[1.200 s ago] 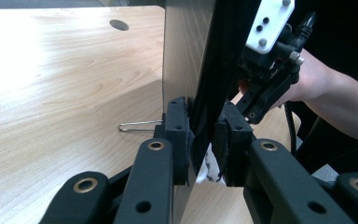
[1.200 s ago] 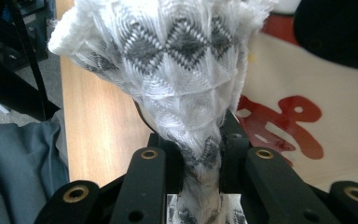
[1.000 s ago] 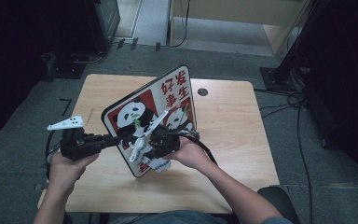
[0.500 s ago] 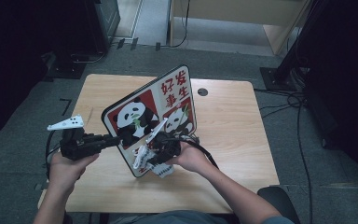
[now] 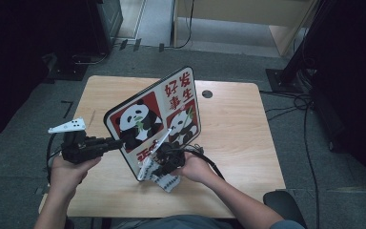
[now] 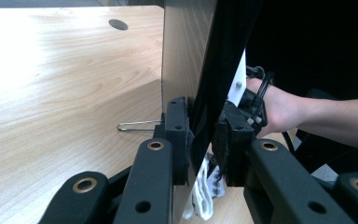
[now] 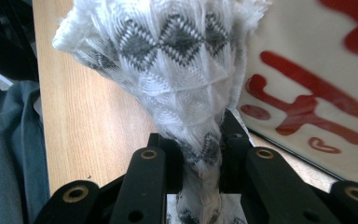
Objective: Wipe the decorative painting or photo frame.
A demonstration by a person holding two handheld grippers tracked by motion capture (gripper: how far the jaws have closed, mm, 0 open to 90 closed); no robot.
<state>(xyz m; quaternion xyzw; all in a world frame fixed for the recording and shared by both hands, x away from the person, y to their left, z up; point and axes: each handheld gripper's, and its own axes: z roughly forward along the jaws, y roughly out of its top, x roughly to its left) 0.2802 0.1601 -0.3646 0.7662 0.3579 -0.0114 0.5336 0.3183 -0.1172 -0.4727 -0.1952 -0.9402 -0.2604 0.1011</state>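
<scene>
You're mid-wipe: your left hand-held gripper clamps the panda board's edge, propping it at frame centre on the desk, while your right hand-held gripper pinches the cloth against its lower face; next, sweep steadily across.
</scene>
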